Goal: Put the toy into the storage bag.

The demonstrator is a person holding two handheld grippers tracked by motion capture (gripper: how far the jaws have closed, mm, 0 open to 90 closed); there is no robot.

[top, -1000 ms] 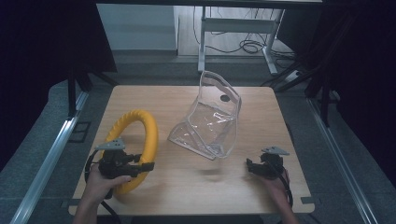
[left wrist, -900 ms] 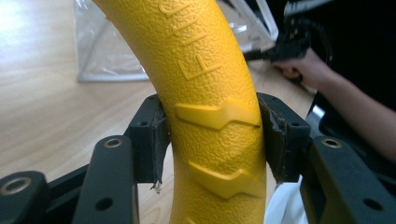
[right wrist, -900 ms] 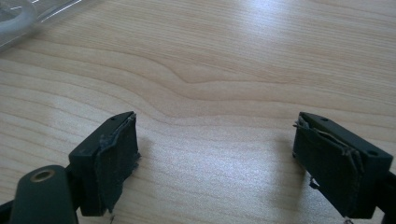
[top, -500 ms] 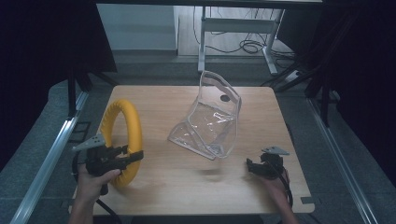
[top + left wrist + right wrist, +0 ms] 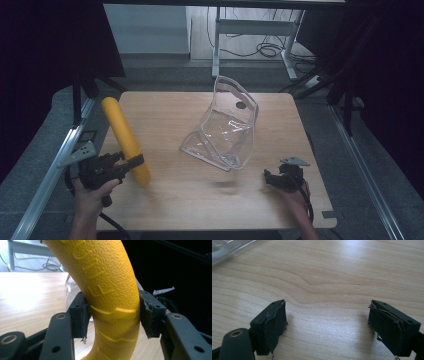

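The yellow ring point(image 5: 110, 290) is clamped between the jaws of the left gripper point(image 5: 112, 315), while the right gripper point(image 5: 327, 325) is held wide open, nothing between its jaws, above the wooden table point(image 5: 332, 270).

The textured yellow foam ring point(image 5: 125, 140), which a second ago lay flat on the pale wooden table point(image 5: 165, 115) showing its open centre, has been tipped up on edge, so that the high view now sees it nearly edge-on as a slanted yellow bar. The left gripper point(image 5: 131, 162), clamped on the ring's near part, has drawn back toward the table's left front corner, and the person's left hand point(image 5: 92, 192) has moved with it.
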